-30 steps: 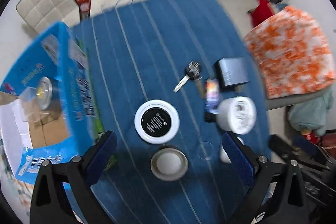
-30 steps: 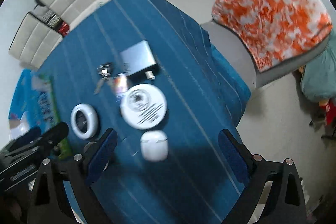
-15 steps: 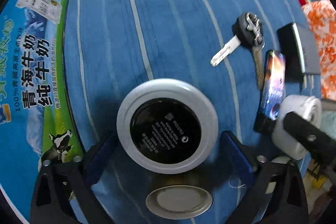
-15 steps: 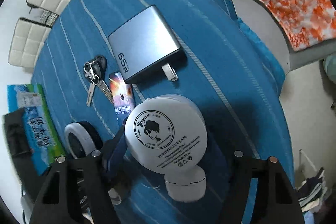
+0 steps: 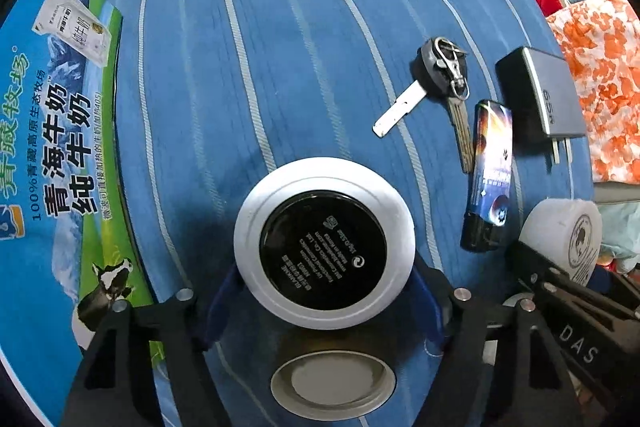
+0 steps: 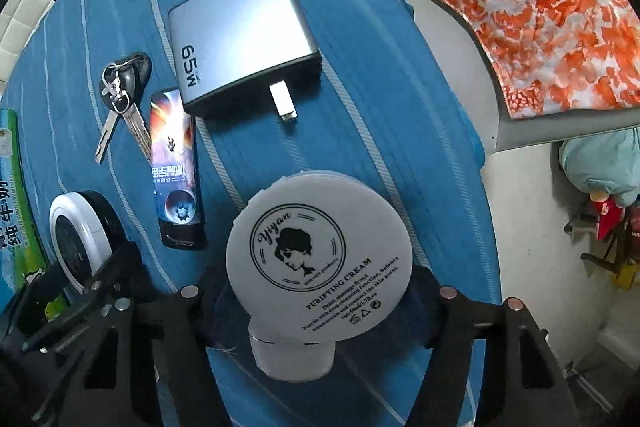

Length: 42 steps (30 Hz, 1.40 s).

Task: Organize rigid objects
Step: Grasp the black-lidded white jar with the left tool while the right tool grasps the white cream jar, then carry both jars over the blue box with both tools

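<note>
A round jar with a white rim and black label point(image 5: 324, 241) stands on the blue striped cloth point(image 5: 280, 47). My left gripper point(image 5: 326, 287) points straight down over it, and its closing jaws have their blue pads point(image 5: 224, 287) against the jar's two sides. A white cream jar point(image 6: 320, 253) with a printed lid sits between the closing jaws of my right gripper point(image 6: 318, 291), pads at its sides under the lid's edge. The right wrist view shows the black jar point(image 6: 76, 235) at the left, and the left wrist view shows the cream jar point(image 5: 568, 231) at the right.
A bunch of keys point(image 5: 436, 83), a printed lighter point(image 5: 490, 171) and a grey 65W charger point(image 5: 548, 95) lie beyond the jars. A round metal tin point(image 5: 334, 385) and a small white pot point(image 6: 292, 355) sit close below. A blue milk carton box point(image 5: 60, 147) borders the left; an orange-patterned chair point(image 6: 540, 7) stands right.
Both grippers have dropped close to the cloth. Each one's jaws have narrowed from wide open until the pads reach the sides of its jar.
</note>
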Motion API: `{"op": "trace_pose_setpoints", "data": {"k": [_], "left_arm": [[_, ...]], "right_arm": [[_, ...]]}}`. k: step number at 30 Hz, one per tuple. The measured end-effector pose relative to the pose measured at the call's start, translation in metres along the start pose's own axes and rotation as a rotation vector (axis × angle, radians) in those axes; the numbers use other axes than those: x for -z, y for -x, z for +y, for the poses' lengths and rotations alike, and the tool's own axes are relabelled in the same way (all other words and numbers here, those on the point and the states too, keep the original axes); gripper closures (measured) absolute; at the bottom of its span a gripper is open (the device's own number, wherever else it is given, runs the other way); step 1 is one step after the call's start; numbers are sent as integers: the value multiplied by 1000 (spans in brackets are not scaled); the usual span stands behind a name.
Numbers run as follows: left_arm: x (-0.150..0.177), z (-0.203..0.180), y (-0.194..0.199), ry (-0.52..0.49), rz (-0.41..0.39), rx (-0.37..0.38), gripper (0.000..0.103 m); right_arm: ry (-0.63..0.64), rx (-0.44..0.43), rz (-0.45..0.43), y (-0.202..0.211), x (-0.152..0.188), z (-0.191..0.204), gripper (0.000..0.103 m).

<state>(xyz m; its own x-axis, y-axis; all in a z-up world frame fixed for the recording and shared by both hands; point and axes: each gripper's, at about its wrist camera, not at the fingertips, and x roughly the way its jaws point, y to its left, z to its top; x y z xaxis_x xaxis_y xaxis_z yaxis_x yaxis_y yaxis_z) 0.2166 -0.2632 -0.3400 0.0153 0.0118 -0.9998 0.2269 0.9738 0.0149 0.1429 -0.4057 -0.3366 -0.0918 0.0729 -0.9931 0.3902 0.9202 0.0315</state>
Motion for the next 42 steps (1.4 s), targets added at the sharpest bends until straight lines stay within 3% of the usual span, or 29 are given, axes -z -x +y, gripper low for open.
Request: {"op": "trace_pose_setpoints", "data": {"k": [8, 15, 23, 30, 42], "left_arm": [[28, 7, 33, -12, -46, -8, 31], [48, 14, 100, -23, -183, 21, 31], [84, 59, 192, -23, -335, 93, 31], [121, 133, 257, 48, -454, 65, 31], [181, 233, 317, 204, -548, 27, 31]], "right_arm": [[79, 25, -84, 35, 13, 6, 34], [152, 23, -199, 89, 35, 11, 34], [219, -32, -342, 178, 85, 29, 34], [315, -133, -469, 255, 142, 90, 34], [524, -242, -559, 318, 216, 199, 34]]}}
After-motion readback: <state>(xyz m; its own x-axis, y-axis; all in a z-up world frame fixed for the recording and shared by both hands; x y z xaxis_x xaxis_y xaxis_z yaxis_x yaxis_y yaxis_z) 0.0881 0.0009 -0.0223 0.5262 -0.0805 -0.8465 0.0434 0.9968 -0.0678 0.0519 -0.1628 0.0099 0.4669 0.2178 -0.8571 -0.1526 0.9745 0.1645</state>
